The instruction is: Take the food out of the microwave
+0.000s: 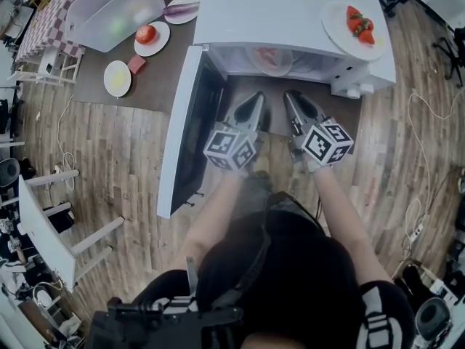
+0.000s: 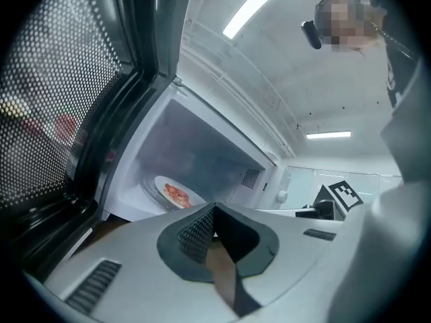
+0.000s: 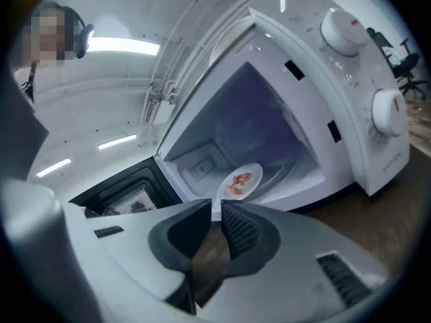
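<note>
The white microwave (image 1: 290, 13) stands with its door (image 1: 185, 129) swung wide open to the left. Inside it, a white plate of reddish food (image 1: 270, 58) lies on the turntable; the plate of food (image 2: 176, 194) shows in the left gripper view, and the plate of food (image 3: 241, 182) in the right gripper view. My left gripper (image 1: 256, 97) is just in front of the opening, its jaws meeting at the tips with nothing in them. Beside it, my right gripper (image 1: 290, 95) points at the cavity with a narrow gap between its jaws, also empty.
A plate of red food (image 1: 358, 24) sits on top of the microwave. Left of it on the brown table are a clear plastic bin (image 1: 116, 9), a tomato plate (image 1: 151, 38), a yellow plate (image 1: 117, 78) and an onion plate (image 1: 182, 8). Two knobs (image 3: 389, 110) are on the microwave's right panel.
</note>
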{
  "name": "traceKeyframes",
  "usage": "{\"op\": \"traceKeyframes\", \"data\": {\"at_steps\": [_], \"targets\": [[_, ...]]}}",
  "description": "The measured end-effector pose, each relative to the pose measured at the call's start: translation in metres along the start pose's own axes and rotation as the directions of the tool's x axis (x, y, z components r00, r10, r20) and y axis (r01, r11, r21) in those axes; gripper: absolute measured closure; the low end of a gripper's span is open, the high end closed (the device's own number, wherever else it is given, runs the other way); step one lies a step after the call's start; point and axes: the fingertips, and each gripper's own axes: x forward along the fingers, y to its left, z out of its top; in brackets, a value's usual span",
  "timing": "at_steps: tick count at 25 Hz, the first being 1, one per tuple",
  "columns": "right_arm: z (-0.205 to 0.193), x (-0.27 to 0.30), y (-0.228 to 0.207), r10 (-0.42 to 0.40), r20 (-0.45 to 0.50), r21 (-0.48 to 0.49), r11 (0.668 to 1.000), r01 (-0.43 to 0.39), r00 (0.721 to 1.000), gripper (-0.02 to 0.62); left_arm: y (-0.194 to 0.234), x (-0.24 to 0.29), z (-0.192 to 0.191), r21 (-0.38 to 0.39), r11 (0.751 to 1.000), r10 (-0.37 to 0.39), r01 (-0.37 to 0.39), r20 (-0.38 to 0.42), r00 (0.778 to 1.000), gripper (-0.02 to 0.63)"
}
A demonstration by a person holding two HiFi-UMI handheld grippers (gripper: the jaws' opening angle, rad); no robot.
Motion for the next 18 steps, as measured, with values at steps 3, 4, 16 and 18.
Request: {"op": "traceKeyframes", "data": {"at_steps": [3, 4, 16, 18], "targets": [[0.002, 0.010, -0.003, 0.005, 0.006, 0.047, 0.999, -0.005, 1.000, 0.548, 0.001, 0.007, -0.002, -0.002, 1.000, -0.012, 0.012, -0.004, 1.000, 0.594], [0.002, 0.013, -0.004, 0.003, 0.007, 0.068, 0.998, -0.003, 1.000, 0.548, 0.001, 0.010, -0.002, -0.001, 1.000, -0.017, 0.017, -0.005, 1.000, 0.594], [-0.003, 0.042, -0.019, 0.017, 0.019, 0.410, 0.912, -0.024, 1.000, 0.486, 0.007, 0.027, -0.010, -0.007, 0.999, -0.035, 0.035, -0.023, 0.999, 0.594], [-0.001, 0.047, -0.021, 0.022, 0.042, 0.477, 0.878, -0.039, 0.999, 0.486, 0.009, 0.027, -0.010, -0.014, 0.999, -0.033, 0.033, -0.020, 0.999, 0.594]]}}
